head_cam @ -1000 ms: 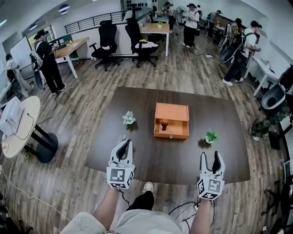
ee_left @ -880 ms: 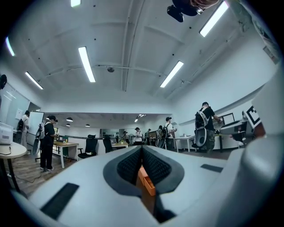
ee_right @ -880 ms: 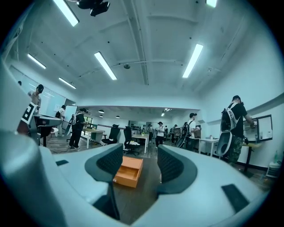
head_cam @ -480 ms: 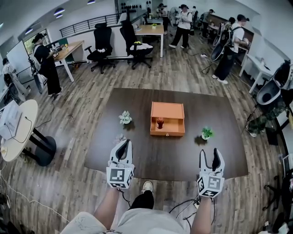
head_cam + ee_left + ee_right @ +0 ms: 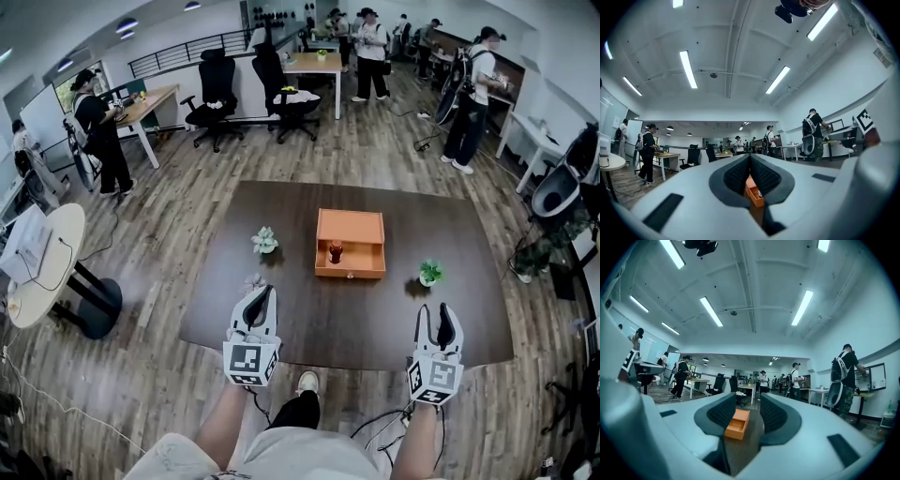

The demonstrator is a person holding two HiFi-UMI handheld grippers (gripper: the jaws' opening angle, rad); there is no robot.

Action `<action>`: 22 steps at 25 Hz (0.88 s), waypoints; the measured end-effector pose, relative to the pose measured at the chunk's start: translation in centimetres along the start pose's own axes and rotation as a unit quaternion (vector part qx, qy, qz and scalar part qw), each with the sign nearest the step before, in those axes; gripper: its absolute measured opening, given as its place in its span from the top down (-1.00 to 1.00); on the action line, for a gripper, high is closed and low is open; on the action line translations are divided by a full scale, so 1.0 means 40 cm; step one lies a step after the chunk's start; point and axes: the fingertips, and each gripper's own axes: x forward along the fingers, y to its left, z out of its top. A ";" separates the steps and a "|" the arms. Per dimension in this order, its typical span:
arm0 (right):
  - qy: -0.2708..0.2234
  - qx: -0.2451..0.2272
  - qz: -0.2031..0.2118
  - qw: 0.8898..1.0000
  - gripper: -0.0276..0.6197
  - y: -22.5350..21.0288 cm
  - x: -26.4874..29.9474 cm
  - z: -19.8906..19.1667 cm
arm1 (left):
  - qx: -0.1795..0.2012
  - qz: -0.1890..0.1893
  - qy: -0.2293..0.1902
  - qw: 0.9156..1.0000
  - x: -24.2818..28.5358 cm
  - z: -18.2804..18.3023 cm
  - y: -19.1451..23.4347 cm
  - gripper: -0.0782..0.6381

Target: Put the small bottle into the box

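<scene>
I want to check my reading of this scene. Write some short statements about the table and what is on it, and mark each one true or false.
1. The bottle stands inside the box. True.
2. The box is blue. False: it is orange.
3. One plant stands left of the box and another plant right of it. True.
4. The left gripper grips the bottle. False: its jaws are together on nothing, over the table near its front edge.
</scene>
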 end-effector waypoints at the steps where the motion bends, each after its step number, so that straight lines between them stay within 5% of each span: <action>1: -0.002 0.001 -0.001 1.000 0.45 0.005 -0.003 0.002 | 0.001 0.001 0.000 1.000 -0.005 0.000 0.002 0.78; 7: -0.011 0.003 -0.005 1.000 0.91 0.011 -0.030 0.005 | 0.000 0.006 0.000 1.000 -0.036 -0.005 -0.001 0.78; 22: 0.002 -0.006 -0.012 1.000 0.91 -0.005 -0.062 -0.003 | -0.007 0.008 0.008 1.000 -0.076 -0.032 -0.010 0.78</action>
